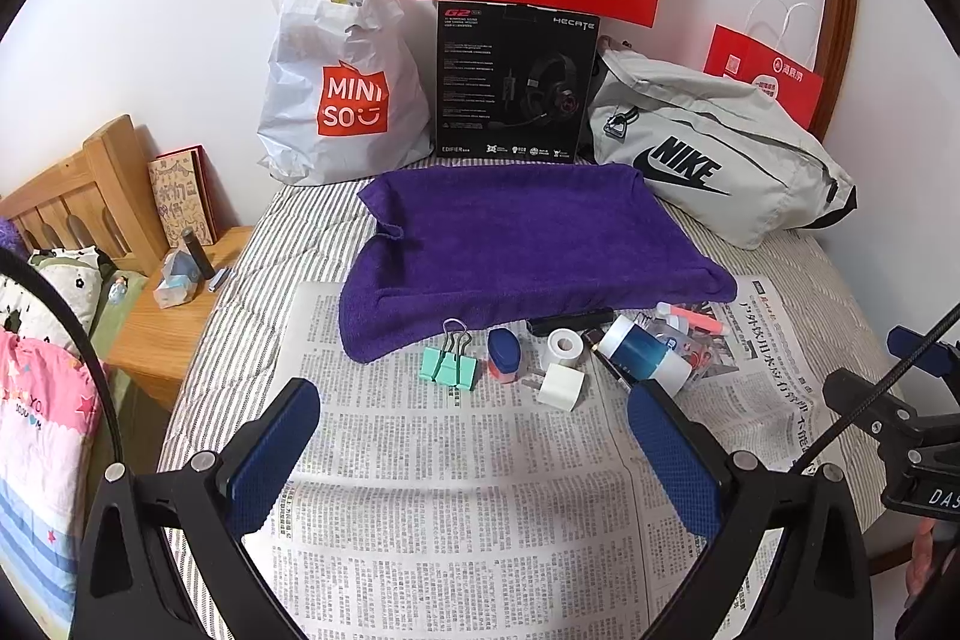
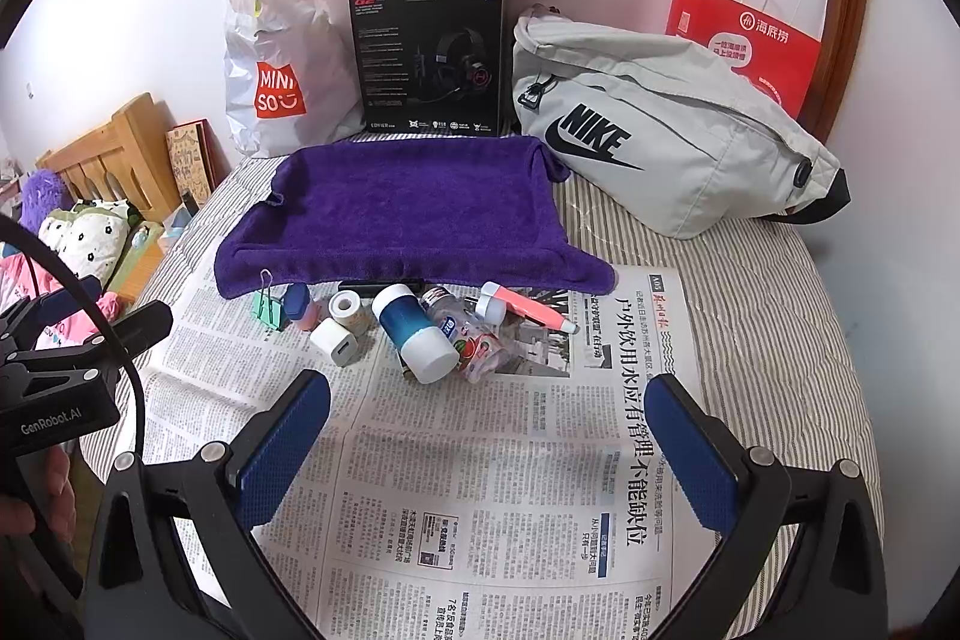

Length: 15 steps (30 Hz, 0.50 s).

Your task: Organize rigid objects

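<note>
Small rigid objects clustered on newspaper [image 2: 480, 460] just below purple towel [image 2: 408, 214]: mint binder clip [image 1: 450, 367], white charger plug [image 1: 561, 385], tape roll [image 1: 563, 345], blue-and-white bottle [image 2: 414, 334], left gripper [image 1: 474, 451] jaws wide, empty, right gripper [image 2: 489, 451] jaws wide, touching nothing

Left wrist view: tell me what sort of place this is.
Probably a bedroom. A wooden headboard stands by a nightstand, with patterned bedding beside it, and the work surface looks like a striped mattress.
</note>
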Motion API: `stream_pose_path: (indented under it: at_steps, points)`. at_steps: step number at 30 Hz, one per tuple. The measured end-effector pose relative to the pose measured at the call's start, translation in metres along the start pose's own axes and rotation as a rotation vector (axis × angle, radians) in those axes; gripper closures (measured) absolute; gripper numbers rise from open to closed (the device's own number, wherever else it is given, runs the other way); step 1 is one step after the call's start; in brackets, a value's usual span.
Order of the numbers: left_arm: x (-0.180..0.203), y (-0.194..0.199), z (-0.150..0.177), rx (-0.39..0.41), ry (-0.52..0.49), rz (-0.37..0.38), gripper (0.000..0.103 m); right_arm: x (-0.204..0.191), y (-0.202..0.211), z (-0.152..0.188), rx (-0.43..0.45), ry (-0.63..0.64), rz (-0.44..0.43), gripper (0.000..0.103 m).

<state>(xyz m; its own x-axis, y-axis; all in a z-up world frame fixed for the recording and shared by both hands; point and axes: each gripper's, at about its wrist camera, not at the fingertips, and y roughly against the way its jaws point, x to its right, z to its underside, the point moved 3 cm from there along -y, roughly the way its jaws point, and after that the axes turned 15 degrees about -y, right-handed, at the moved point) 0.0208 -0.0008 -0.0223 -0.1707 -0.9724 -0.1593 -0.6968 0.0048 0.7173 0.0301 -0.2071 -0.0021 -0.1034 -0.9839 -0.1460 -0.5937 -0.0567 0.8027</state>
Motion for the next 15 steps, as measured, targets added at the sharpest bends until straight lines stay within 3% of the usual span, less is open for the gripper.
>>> stream_pose_path:
  at_steps: [9, 15]
  points:
    - [-0.0012, 0.0038, -0.0020, 0.037, 0.002, -0.006, 0.000, -0.0003, 0.0005, 0.0012, -0.003, 0.001, 0.002, 0.000]
    - [-0.0015, 0.0022, -0.0044, 0.017, -0.002, -0.004, 0.000, -0.0008, 0.0013, 0.0014, -0.001, 0.002, 0.004, 0.000]
